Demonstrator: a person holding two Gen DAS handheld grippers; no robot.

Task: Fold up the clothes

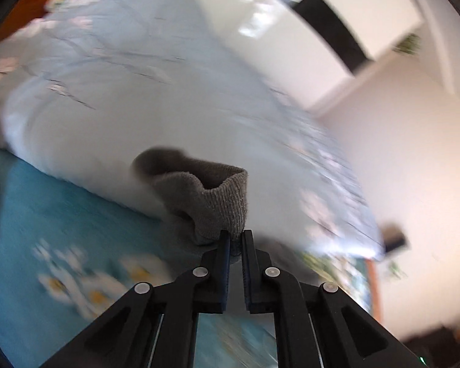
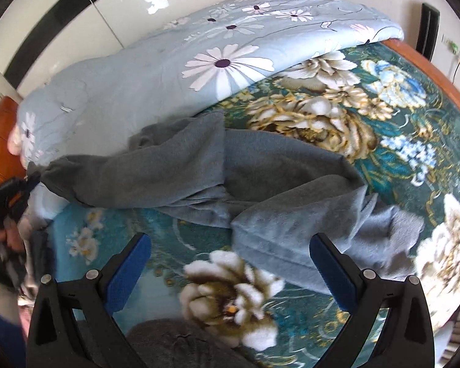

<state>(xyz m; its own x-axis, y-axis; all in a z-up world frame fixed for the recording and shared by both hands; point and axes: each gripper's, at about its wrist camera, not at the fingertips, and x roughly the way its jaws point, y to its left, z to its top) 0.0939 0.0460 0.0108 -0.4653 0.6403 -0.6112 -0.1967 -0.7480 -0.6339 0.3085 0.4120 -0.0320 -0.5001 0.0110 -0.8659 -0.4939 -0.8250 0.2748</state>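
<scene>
On the flowered teal bedspread [image 2: 392, 141], a grey garment [image 2: 199, 168] lay spread but rumpled, its bulk running from the pale blue daisy-print quilt [image 2: 174, 61] at the far side toward the near right, where a lighter grey fold [image 2: 285, 239] lay doubled over. Left gripper [image 1: 235, 239]: fingers drawn together and clamped on the ribbed cuff [image 1: 220, 202] of a sleeve or leg, the cuff standing up from the fingertips in front of the quilt [image 1: 113, 98]; heavy blur in this view suggested motion, though its direction could not be judged. Right gripper [image 2: 230, 245]: blue-padded fingers [image 2: 128, 270] set wide apart and holding nothing, poised above the bedspread just short of the garment's near edge. At the left margin of the right wrist view, the person's left hand [image 2: 6, 233] appeared on the other tool, with the garment's dark end [image 2: 55, 171] stretching toward it. A second patch of grey cloth [image 2: 174, 346] showed between the right tool's arms at the bottom of the frame; whether it belonged to the same garment could not be determined. Progress, as judged from the layout: early. No neat fold was evident, the cloth was wrinkled and overlapping, and flattening, aligning the limbs and making the actual folds all appeared to remain.
</scene>
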